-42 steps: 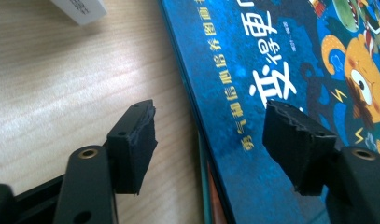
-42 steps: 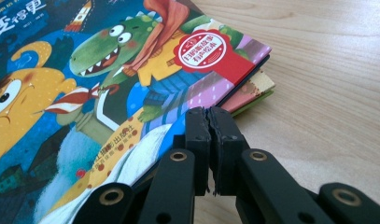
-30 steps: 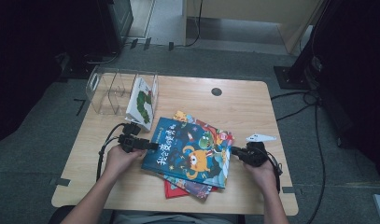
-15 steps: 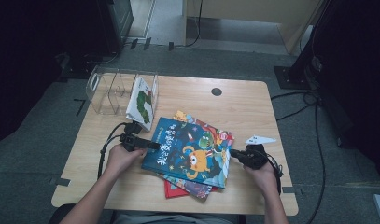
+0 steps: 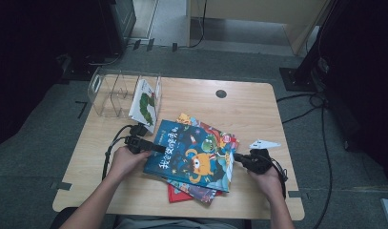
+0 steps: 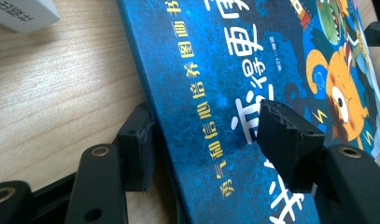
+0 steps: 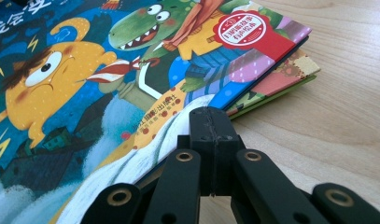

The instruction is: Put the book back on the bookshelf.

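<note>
Right tongs [image 7: 210,122]: closed flat, pad against pad, at the right edge of the blue picture book [image 5: 194,155]; from the right gripper view I cannot tell whether any of the cover is pinched between them.
Left tongs [image 6: 211,144]: parted, straddling the book's spine edge, 1 pad under the edge by the tabletop [image 5: 258,112] and 1 over the cover; they have just been closing a little, with the book between them, and no firm clamp shows yet.
Hands: 1 at each side of the book, left hand [image 5: 126,161] at the spine side, right hand [image 5: 268,177] at the opposite edge.
Blue picture book: top of a loose, fanned pile in the middle of the tabletop, toward the near edge, turned askew.
Book's look: hard glossy cover, deep blue, yellow lettering, an orange 1-eyed monster, a green crocodile, a round red seal at 1 corner.
Pile beneath [image 5: 191,190]: at least 2 more books, a red one and a patterned one, their corners poking out.
Clear rack [image 5: 108,90]: at the far left corner, divided into slots, with 1 white book [image 5: 145,101] leaning in its right end.
Done, by my reading: 1 book filed in the rack.
Left, by my reading: secure the blue book, lift it off the pile, stand it in the rack, then the rest.
</note>
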